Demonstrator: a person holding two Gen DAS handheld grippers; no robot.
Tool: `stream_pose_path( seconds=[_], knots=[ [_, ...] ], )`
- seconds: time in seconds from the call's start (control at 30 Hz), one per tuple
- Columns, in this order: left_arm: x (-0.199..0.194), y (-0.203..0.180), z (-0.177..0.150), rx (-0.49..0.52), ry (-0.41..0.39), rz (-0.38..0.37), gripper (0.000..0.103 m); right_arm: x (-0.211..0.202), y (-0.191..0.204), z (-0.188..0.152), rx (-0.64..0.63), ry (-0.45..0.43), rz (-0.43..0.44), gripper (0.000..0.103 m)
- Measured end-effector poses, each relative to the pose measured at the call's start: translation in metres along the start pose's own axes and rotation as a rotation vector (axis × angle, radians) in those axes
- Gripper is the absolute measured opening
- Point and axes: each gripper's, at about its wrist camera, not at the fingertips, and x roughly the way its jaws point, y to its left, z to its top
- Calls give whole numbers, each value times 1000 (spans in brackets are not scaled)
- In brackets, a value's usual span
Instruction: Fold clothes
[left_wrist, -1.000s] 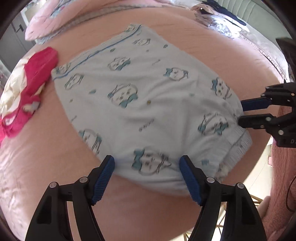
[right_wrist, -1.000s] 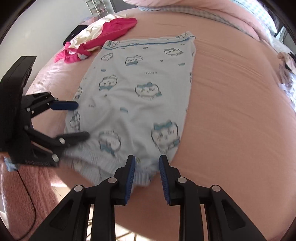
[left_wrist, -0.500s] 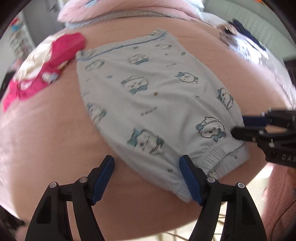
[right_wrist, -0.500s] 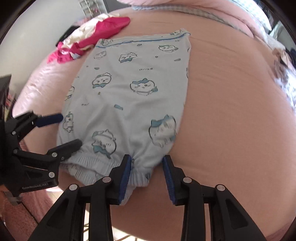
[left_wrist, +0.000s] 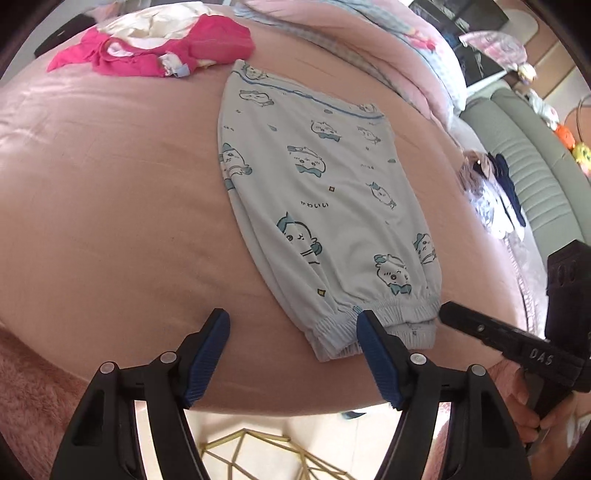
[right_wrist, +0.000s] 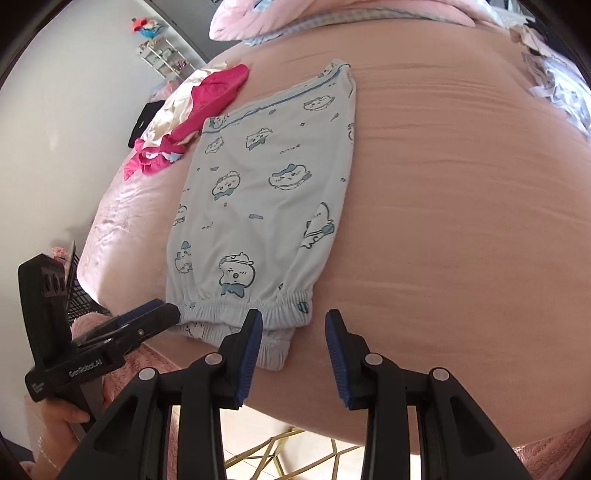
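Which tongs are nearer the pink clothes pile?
Left. The left tongs sit at the pale blue garment's cuffed end on the pink clothes pile's side; the right tongs are at the cuff's other corner.

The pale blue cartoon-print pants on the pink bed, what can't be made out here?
- Pale blue cartoon-print pants: their underside, hidden against the pink bedsheet in both views.
- Elastic cuff: partly covered by the right gripper in the right wrist view.
- Crumpled magenta garment: its type, too bunched up in either view.
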Motion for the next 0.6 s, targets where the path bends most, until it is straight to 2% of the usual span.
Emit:
stream_pose_path(
  seconds=[0.07,0.13,0.2,0.3,0.43,0.6],
  knots=[
    [5,1,2,-10,2,-9,61,6,4,0,-11,17,9,35],
    [10,1,4,-9,3,-29,39,11,6,-2,-20,28,12,35],
    [12,-1,4,-19,1,-71,25,15,8,-5,-30,37,13,34],
    [15,-6,3,-8,3,-82,24,13,10,-8,-27,24,14,34],
    [24,0,5,-76,19,-131,24,5,8,-5,-17,-5,3,34],
    [23,1,3,-70,20,-140,25,2,3,-1,5,-22,7,34]
  ],
)
